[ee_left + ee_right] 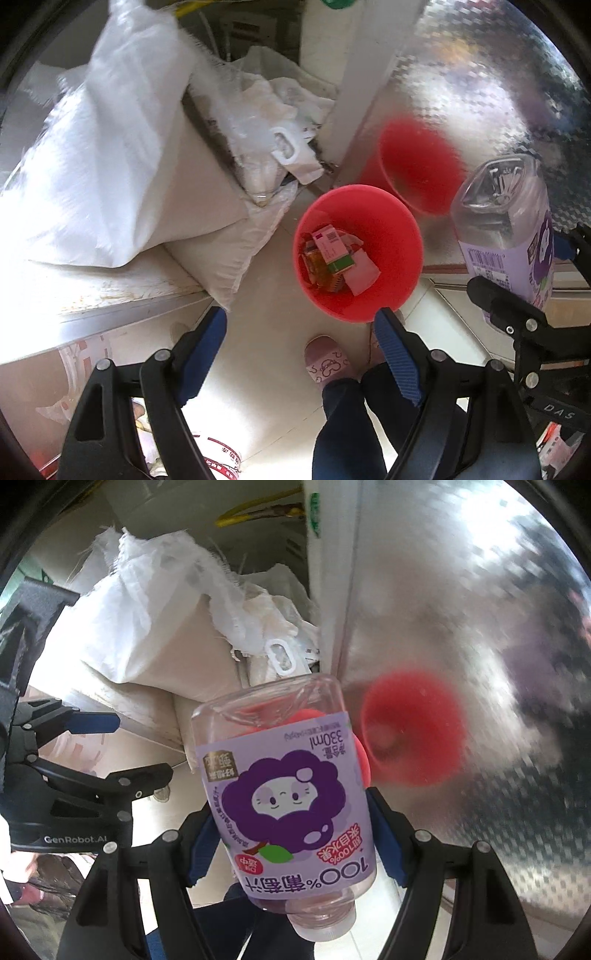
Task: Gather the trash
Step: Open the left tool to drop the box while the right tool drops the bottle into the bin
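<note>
We carry bottle (288,805) pinched in right gripper (291,834), cap toward us; left gripper (303,328) spread, empty. We centre bottle over red bin (357,254) before letting go.

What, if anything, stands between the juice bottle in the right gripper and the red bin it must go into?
Nothing visible does. The right gripper holds the juice bottle upside down, above and beside the red bin. The bin's mouth is open, with only a few wrappers and cartons at its bottom. The left gripper is empty and does not cover the opening.

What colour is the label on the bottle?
The label on the bottle is light purple; the right wrist view shows it best.
</note>
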Motion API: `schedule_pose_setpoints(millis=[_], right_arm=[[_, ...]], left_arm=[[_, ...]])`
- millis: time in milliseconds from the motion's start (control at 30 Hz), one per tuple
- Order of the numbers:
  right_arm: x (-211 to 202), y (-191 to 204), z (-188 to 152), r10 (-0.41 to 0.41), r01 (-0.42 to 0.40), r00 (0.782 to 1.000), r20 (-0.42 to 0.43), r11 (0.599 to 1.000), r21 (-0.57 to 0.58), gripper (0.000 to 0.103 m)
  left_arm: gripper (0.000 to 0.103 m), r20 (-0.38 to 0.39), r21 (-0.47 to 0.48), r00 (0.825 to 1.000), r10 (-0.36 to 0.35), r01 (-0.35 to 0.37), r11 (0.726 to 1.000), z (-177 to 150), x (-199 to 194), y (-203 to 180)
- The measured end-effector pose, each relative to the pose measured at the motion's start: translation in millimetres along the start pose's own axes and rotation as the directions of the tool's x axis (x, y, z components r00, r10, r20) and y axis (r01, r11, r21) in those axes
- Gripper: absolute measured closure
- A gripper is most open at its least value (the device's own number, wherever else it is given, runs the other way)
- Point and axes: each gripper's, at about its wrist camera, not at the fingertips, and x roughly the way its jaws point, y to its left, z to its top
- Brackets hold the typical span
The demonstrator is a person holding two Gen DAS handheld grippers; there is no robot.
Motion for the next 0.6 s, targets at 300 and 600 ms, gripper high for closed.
schedule_pose_setpoints(millis=[300,600], right_arm=[[10,14,4,0.016,-0.017,1.000,-0.021,1.000,-0.025,0.031],[-7,27,0,-0.017,0.017,1.000,-0.002,0.999,-0.042,0.028]], left_arm=[[0.022,0.005,-0.025,1.000,0.012,-0.012,1.000,-8,-1,14],[0.022,0.032,-0.019,0.999,0.022,-0.022,1.000,-24,-30,13]])
